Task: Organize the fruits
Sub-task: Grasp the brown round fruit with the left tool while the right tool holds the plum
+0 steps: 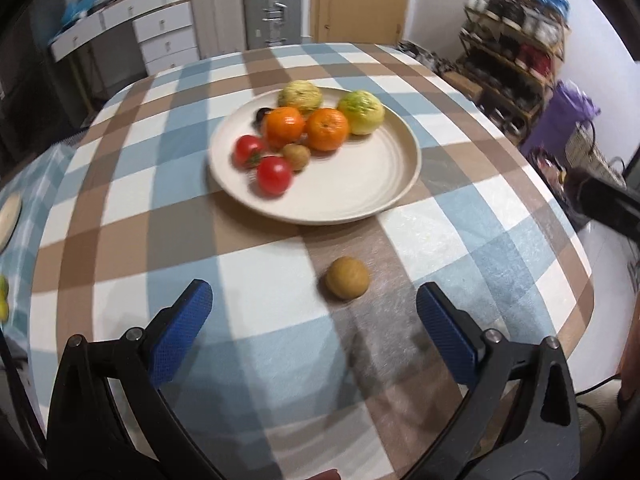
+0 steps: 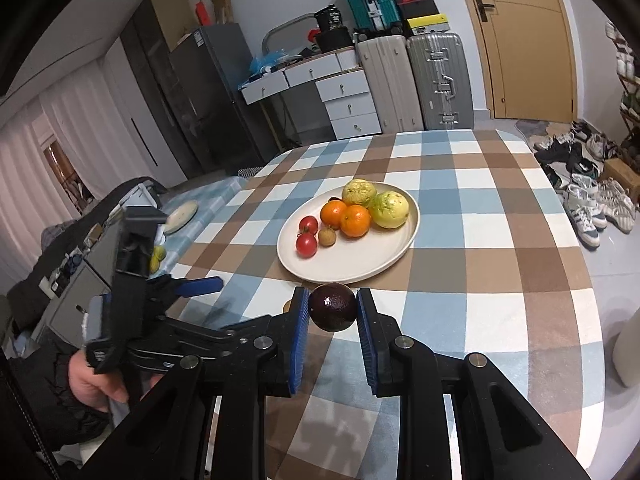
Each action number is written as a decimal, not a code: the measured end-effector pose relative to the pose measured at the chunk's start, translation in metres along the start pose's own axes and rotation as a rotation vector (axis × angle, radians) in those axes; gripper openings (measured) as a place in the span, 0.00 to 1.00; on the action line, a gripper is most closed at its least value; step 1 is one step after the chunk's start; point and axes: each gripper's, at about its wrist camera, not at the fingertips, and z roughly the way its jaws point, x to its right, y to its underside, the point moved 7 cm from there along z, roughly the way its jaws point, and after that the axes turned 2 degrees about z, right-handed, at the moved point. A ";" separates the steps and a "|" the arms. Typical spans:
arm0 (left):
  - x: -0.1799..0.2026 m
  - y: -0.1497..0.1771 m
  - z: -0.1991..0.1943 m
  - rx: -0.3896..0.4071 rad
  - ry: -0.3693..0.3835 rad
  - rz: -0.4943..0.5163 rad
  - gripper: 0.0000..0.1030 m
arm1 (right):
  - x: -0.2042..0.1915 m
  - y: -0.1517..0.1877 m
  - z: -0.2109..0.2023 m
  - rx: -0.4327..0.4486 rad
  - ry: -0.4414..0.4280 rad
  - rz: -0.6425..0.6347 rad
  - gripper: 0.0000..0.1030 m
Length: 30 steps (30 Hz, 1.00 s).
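Landmark: cream plate (image 2: 394,258), set about mid-counter on the checked cloth (image 1: 248,272).

On plate: two green-yellow guavas (image 2: 390,209) at the far side, two oranges (image 2: 355,220) just in front of them and touching each other, two tomatoes (image 2: 306,244) on the left part, a small brown fruit (image 2: 327,236) between tomatoes and oranges. A small dark item behind the oranges, too hidden to name.

Open plate floor: the near and right part of the plate is bare.

Right hand-held gripper (image 2: 332,312): clenched on a dark purple fruit (image 2: 333,307), blue pads pressing both its sides. The fruit hangs just short of the plate's near rim, above the cloth.

Left hand-held gripper (image 1: 314,304): released, blue fingers (image 1: 188,320) spread wide with nothing between the pads. It sits on the near side of the plate, well short of the rim.

Loose fruit: a round tan fruit (image 1: 347,278) lies on the cloth on the near side of the plate, apart from the rim, just ahead of the left gripper's gap and closer to its right finger.

Counter edges: the rounded right edge curves away to the right of the plate with a broad band of bare cloth between. The far edge lies well beyond the guavas.

Left of plate: a second, paler blue cloth (image 2: 208,196) carries a small flat dish (image 2: 182,216) and some green-yellow fruit (image 2: 158,256), well apart from the plate.
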 end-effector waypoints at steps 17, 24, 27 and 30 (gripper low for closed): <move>0.019 -0.006 0.047 -0.081 0.096 0.094 0.63 | 0.007 0.002 0.007 -0.034 -0.019 0.038 0.23; 0.017 -0.006 0.044 -0.072 0.107 0.082 0.47 | 0.003 0.003 0.008 -0.039 -0.021 0.036 0.24; 0.018 -0.005 0.043 -0.076 0.124 0.082 0.36 | 0.003 0.003 0.008 -0.039 -0.021 0.037 0.24; 0.021 -0.004 0.043 -0.083 0.130 0.103 0.24 | 0.003 0.003 0.008 -0.038 -0.021 0.037 0.24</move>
